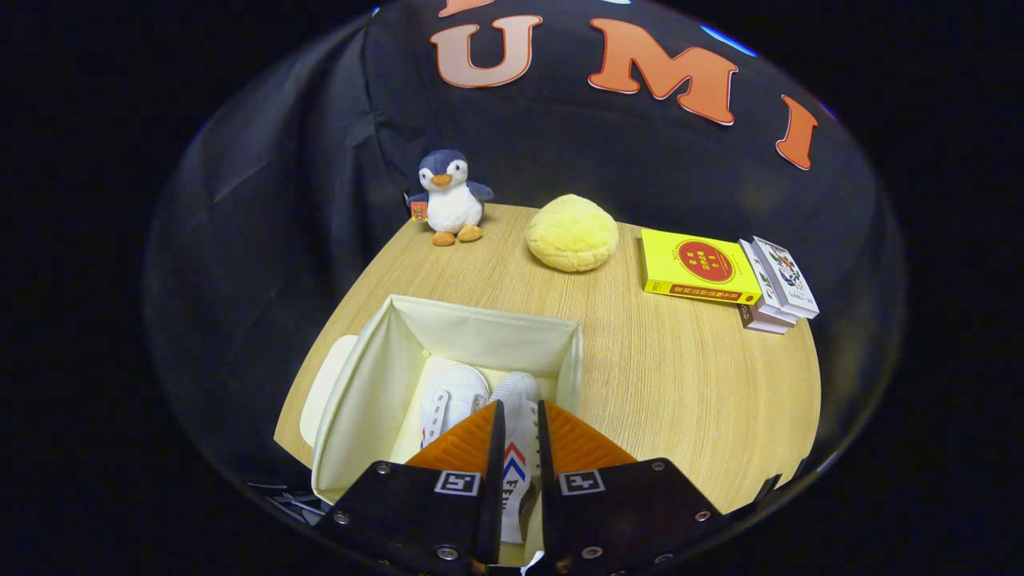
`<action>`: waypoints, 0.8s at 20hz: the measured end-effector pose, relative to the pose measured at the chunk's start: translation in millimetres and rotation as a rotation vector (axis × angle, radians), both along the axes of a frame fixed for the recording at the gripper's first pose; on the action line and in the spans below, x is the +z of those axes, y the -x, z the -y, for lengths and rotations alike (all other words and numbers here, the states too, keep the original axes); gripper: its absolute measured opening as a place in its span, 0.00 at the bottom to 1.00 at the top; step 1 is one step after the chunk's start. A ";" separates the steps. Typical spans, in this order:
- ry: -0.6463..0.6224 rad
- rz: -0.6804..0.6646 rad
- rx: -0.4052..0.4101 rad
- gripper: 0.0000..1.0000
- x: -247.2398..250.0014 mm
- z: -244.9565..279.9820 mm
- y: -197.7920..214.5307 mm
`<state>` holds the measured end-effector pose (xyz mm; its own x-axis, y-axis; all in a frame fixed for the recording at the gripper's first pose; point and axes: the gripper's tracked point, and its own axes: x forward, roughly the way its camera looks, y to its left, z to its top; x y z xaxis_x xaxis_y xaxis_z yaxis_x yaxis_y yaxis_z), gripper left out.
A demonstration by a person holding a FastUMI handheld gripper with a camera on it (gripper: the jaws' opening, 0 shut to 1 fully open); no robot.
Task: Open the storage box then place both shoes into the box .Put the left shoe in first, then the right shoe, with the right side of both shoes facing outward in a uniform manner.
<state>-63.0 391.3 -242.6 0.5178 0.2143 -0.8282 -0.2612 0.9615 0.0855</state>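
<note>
Gripper (520, 416) is clamped on the second shoe (518, 448), holding it inside the open box (488, 328) at the table's (680, 400) near-left corner, right beside the first shoe (452, 400) already in there.

2 shoes (480, 404), 1 box (376, 384) (maybe 3 books (720, 268))

Cloth storage box (376, 376), matt wood-grain table (680, 384), canvas shoes (452, 396)

Gripper-mounted fisheye looks steeply down along its fingers (520, 424) — close over the storage box (480, 336).
</note>
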 end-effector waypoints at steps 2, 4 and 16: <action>-0.039 0.048 0.006 0.23 15.9 8.6 -3.8; -0.085 0.110 0.012 0.25 36.3 19.1 -8.9; -0.179 0.533 -0.040 0.60 158.8 168.8 -56.5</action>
<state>-6.6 222.6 -83.8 0.8654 0.2990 -0.4020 -0.2763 0.9542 0.1147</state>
